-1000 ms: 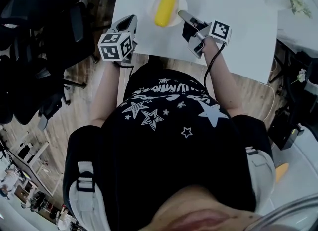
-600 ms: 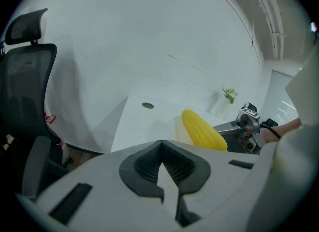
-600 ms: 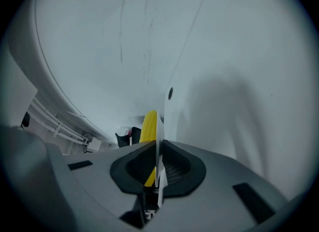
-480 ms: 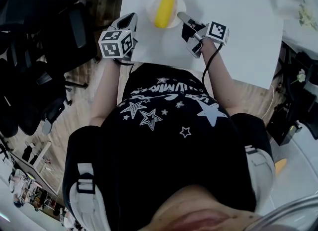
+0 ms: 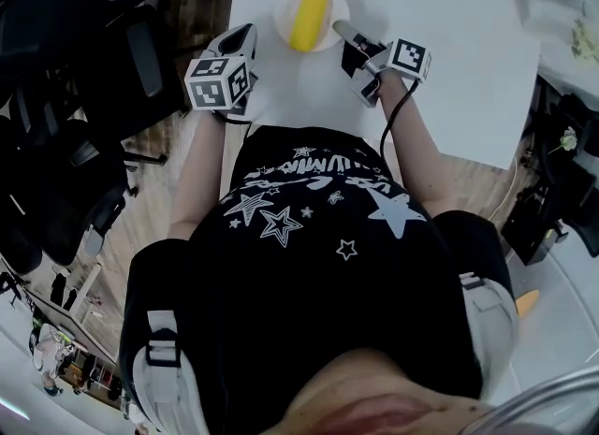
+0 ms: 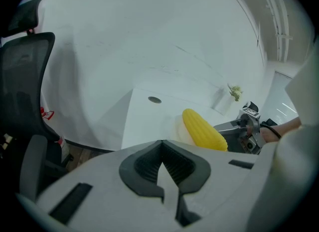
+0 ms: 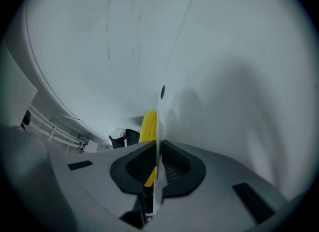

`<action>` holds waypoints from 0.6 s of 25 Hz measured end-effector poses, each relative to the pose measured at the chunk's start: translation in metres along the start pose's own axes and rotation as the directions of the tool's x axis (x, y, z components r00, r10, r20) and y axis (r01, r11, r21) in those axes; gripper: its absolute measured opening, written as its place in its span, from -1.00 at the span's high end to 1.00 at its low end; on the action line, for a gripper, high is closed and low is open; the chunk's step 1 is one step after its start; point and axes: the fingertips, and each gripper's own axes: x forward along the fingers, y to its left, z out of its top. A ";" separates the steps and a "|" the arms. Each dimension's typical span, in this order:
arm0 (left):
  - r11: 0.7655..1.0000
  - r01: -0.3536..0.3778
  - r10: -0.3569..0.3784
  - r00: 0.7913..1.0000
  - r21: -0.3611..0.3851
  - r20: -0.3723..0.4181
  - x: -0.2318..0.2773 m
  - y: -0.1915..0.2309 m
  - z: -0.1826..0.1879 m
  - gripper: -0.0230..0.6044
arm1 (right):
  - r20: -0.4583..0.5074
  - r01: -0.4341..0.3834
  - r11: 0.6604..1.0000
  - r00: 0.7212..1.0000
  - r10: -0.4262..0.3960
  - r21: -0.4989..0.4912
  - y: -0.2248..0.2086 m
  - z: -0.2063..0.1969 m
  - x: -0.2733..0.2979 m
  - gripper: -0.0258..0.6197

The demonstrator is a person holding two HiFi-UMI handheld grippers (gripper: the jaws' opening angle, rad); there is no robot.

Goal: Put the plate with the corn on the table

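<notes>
Clamped on the rim of the plate, the right hand-held gripper has sunk toward the counter, the corn just ahead of it; set-down looks near.

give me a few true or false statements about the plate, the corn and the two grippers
1. The corn lies on the plate. True.
2. The left gripper holds the corn. False: its jaws are together on nothing, and the corn lies off to its side on the plate.
3. The right gripper has its jaws closed on the plate's rim. True.
4. The plate hangs over the wooden floor. False: it is over the white table, near the edge closest to the person.
</notes>
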 end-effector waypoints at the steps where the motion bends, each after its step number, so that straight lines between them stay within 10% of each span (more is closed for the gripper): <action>1: 1.000 0.002 -0.002 1.000 0.000 -0.004 0.002 0.001 0.000 0.91 | 0.001 0.002 1.000 1.000 -0.002 0.007 -0.001 0.001 0.001 0.83; 15: 1.000 0.023 -0.023 0.999 0.001 -0.022 0.011 -0.003 -0.006 0.91 | 0.027 0.081 0.993 0.996 -0.084 0.086 -0.010 0.001 0.005 0.85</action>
